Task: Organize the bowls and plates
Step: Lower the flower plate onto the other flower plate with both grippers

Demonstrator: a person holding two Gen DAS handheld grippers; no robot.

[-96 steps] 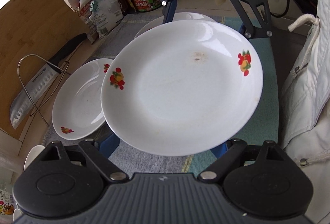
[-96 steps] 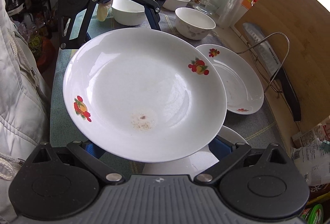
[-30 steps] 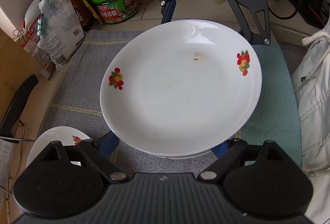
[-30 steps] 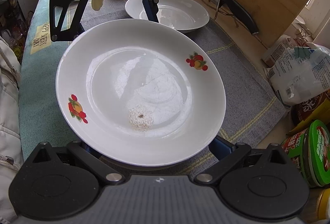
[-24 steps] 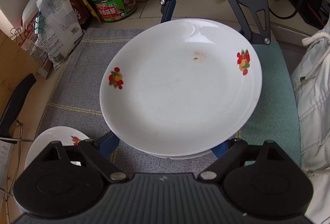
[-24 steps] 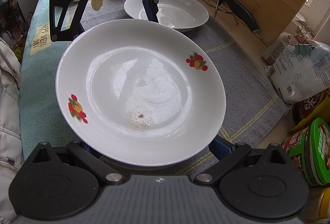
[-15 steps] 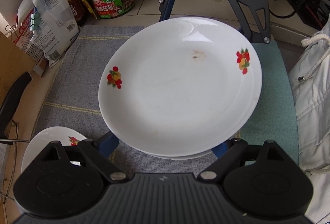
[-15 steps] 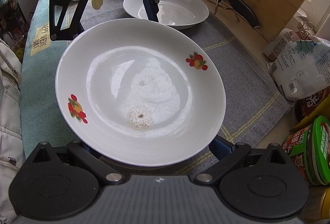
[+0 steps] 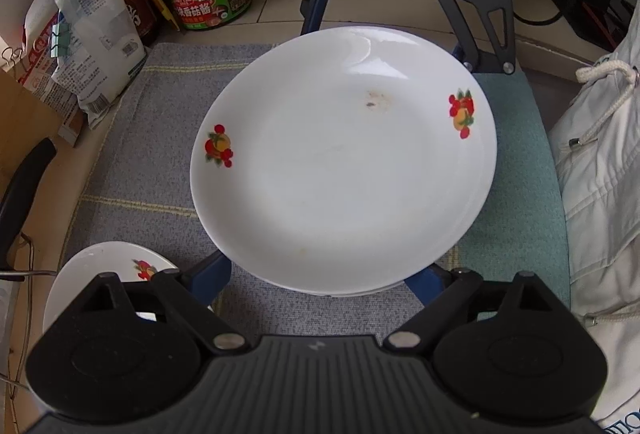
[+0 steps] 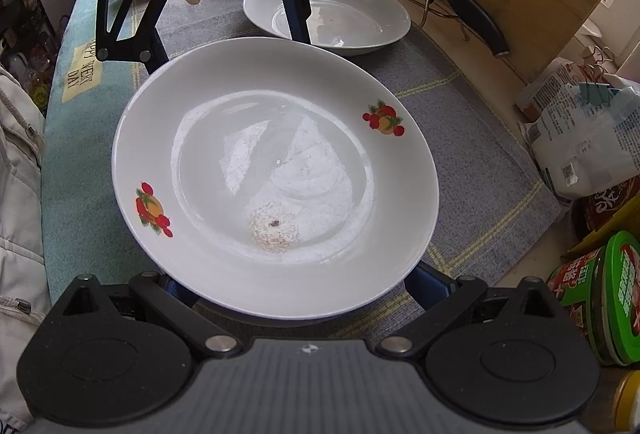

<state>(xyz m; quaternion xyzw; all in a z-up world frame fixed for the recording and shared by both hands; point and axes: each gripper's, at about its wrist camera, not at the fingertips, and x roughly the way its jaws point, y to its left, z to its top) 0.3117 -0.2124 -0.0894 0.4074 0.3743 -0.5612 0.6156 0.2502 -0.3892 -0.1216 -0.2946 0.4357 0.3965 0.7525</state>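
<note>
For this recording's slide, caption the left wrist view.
Large fruit-print plate stacked on another atop the grey mat, between both grippers' spread blue fingers.

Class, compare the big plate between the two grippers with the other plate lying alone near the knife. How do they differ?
The big plate sits stacked on another plate, with a gripper at each side; the lone plate rests directly on the grey mat, untouched. The big plate carries a crusty stain; the lone one doesn't. Both are white.

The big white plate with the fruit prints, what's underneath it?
Under the big white fruit-print plate, another white plate's rim peeks out along the edge, lying on the grey woven mat. The rest of that lower plate is covered, so any more beneath stay hidden.
</note>
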